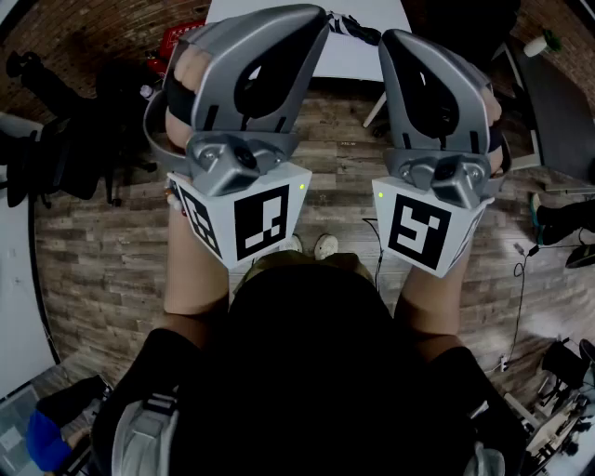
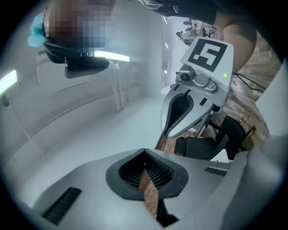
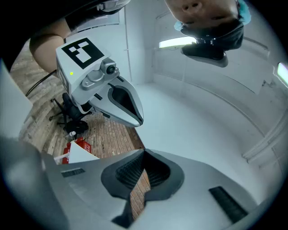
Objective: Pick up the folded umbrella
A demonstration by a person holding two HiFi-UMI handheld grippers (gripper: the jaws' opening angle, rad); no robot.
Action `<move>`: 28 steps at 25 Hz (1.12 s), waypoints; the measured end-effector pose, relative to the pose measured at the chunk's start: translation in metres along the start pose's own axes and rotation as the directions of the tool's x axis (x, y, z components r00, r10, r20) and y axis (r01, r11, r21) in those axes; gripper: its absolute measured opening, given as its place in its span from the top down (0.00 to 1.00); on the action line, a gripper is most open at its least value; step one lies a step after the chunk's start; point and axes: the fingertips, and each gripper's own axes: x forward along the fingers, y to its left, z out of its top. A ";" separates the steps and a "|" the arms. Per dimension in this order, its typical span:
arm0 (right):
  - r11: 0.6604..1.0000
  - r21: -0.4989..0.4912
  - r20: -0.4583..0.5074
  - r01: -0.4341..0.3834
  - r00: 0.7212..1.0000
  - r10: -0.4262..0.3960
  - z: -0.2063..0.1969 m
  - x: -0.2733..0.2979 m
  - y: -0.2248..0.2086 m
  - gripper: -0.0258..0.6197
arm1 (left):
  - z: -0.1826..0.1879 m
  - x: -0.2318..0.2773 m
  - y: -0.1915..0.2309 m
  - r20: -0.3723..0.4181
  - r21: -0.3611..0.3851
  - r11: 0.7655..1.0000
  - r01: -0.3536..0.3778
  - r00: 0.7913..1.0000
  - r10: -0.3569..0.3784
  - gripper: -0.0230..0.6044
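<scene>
Head view: the person holds both tools raised side by side over the wood floor (image 1: 102, 251), marker cubes toward the body and tips toward a white table (image 1: 358, 58) at the top edge. The left tongs (image 1: 319, 20) and right tongs (image 1: 389, 39) are apart from each other and touch nothing. A dark striped item (image 1: 353, 26) lies at the table's near edge, between the two tips; whether it is the umbrella cannot be told. Left gripper view: the left tongs (image 2: 146, 176) are clenched and tilted upward, with only a thin slit between the pads and nothing in it; the right tool stands beside them. Right gripper view: the right tongs (image 3: 143, 174) are likewise clenched on nothing, pointing up toward white wall, with the left tool to one side.
</scene>
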 end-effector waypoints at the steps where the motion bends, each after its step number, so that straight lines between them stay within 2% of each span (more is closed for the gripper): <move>1: 1.000 0.000 0.001 0.000 1.000 0.000 0.001 0.000 0.001 0.91 | 0.000 -0.001 0.000 0.000 0.002 1.000 0.001 1.000 -0.001 0.94; 21: 1.000 0.004 0.015 -0.011 1.000 0.011 0.024 0.001 0.013 0.91 | -0.007 -0.021 0.013 0.004 0.009 1.000 -0.010 1.000 0.010 0.94; 28: 0.999 -0.028 0.014 -0.021 1.000 0.021 0.029 0.003 0.022 0.91 | -0.011 -0.026 0.013 0.007 0.016 1.000 -0.005 1.000 0.005 0.94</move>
